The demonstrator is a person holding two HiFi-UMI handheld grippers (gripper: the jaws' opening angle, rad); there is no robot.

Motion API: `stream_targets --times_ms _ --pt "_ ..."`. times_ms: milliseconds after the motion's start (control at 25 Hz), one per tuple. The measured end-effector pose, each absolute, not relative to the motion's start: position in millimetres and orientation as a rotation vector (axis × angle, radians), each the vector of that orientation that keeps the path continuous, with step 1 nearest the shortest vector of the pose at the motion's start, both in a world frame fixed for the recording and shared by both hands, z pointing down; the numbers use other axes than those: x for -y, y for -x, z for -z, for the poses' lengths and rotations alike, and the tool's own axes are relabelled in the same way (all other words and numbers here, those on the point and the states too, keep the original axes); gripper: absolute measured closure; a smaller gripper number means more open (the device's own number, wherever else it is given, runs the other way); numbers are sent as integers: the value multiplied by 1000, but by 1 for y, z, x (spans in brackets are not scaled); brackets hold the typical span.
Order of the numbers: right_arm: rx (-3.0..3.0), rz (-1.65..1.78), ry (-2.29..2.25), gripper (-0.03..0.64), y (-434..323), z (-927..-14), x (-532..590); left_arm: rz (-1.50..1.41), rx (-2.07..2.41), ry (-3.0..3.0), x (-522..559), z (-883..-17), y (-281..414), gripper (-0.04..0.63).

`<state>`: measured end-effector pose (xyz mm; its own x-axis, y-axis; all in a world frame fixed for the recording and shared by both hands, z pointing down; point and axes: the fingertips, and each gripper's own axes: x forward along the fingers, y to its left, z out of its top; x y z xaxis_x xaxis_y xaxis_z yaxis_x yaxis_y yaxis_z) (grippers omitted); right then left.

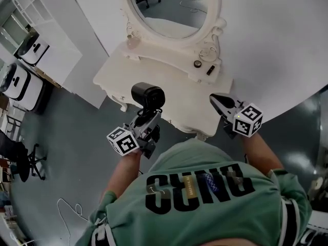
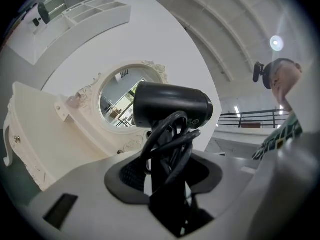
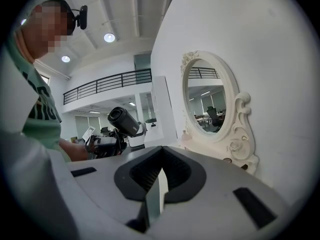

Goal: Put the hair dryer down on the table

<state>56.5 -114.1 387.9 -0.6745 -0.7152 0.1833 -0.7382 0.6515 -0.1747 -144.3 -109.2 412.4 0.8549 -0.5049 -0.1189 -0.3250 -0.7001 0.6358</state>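
Note:
The black hair dryer (image 1: 147, 95) stands upright in the air over the front left part of the white dressing table (image 1: 179, 101), its barrel on top. My left gripper (image 1: 146, 119) is shut on its handle, and the black cord is looped round the handle between the jaws. In the left gripper view the hair dryer (image 2: 170, 105) fills the middle above the left gripper (image 2: 167, 171). My right gripper (image 1: 218, 100) hovers over the table's front right edge, jaws together and empty. The right gripper view shows the right gripper (image 3: 159, 176) and, at left, the held hair dryer (image 3: 122, 120).
An oval mirror (image 1: 171, 9) stands at the back of the table against the white wall. On its small shelf are a round dark item (image 1: 197, 63) and a dark block (image 1: 210, 69). An office chair (image 1: 23, 160) and white cabinets (image 1: 20, 83) stand at far left.

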Motion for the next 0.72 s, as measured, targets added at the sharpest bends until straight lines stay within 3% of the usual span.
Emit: stream_targets --times_ms 360,720 --pt "2729 -413 -1194 623 -44 -400 191 331 590 -2378 184 -433 149 403" --pt "2792 -411 -1005 623 -104 -407 243 291 808 -2358 237 -445 91 403"
